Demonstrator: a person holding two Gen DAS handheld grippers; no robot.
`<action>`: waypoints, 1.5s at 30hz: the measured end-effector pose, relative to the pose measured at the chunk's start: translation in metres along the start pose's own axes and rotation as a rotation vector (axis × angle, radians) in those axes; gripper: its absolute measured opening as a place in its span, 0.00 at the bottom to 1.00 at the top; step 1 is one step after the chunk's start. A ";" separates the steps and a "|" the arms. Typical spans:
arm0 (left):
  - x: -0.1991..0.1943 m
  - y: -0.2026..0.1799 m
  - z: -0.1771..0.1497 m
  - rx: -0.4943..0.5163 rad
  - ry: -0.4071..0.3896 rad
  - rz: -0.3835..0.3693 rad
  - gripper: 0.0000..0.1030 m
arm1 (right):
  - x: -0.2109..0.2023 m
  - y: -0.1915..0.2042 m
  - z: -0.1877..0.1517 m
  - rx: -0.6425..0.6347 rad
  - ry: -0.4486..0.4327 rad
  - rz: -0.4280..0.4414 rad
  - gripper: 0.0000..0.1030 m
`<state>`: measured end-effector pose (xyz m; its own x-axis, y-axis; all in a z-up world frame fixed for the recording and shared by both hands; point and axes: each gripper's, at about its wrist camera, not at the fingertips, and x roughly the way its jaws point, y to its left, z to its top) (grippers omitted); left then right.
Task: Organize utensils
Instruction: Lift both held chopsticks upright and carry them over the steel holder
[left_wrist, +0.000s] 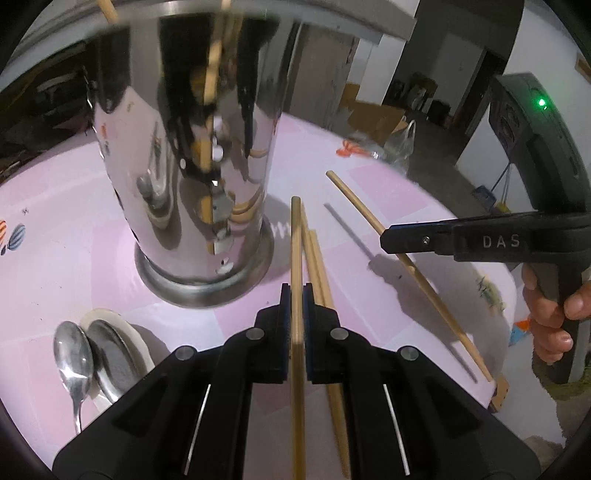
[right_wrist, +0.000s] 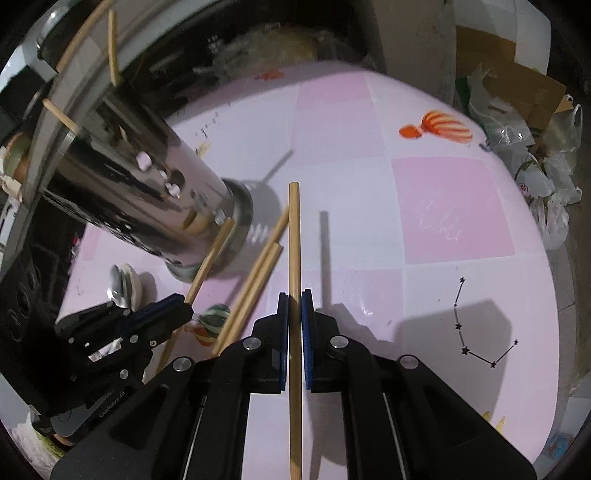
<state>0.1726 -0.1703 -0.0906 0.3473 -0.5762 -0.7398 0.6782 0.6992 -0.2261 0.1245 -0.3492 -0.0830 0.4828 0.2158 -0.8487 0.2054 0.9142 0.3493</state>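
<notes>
A shiny steel utensil holder (left_wrist: 188, 162) stands on the pink table, with chopsticks in it (right_wrist: 112, 48). My left gripper (left_wrist: 296, 295) is shut on a wooden chopstick (left_wrist: 296, 251), held above two more chopsticks (left_wrist: 317, 266) lying on the table. My right gripper (right_wrist: 294, 302) is shut on another wooden chopstick (right_wrist: 294, 240), held above the table right of the holder (right_wrist: 147, 199). The right gripper also shows in the left wrist view (left_wrist: 391, 240), and the left gripper in the right wrist view (right_wrist: 184, 306). Two steel spoons (left_wrist: 92, 354) lie left of the holder.
The spoons rest on a white ceramic piece (left_wrist: 136, 343). The round table (right_wrist: 443, 206) has a pink patterned cloth. Plastic bags (right_wrist: 535, 166) and cardboard boxes (left_wrist: 373, 118) lie on the floor beyond the table edge.
</notes>
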 end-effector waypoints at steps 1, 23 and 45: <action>-0.004 0.000 0.000 0.001 -0.014 -0.002 0.05 | -0.004 -0.001 0.000 0.003 -0.015 0.005 0.07; -0.154 0.006 0.044 0.000 -0.517 -0.085 0.05 | -0.100 0.025 0.025 -0.041 -0.331 0.144 0.07; -0.143 0.065 0.144 -0.130 -0.775 -0.175 0.05 | -0.106 0.040 0.046 -0.064 -0.364 0.214 0.07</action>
<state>0.2603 -0.1028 0.0917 0.6262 -0.7782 -0.0475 0.6999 0.5880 -0.4056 0.1211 -0.3515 0.0393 0.7802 0.2786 -0.5600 0.0198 0.8839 0.4672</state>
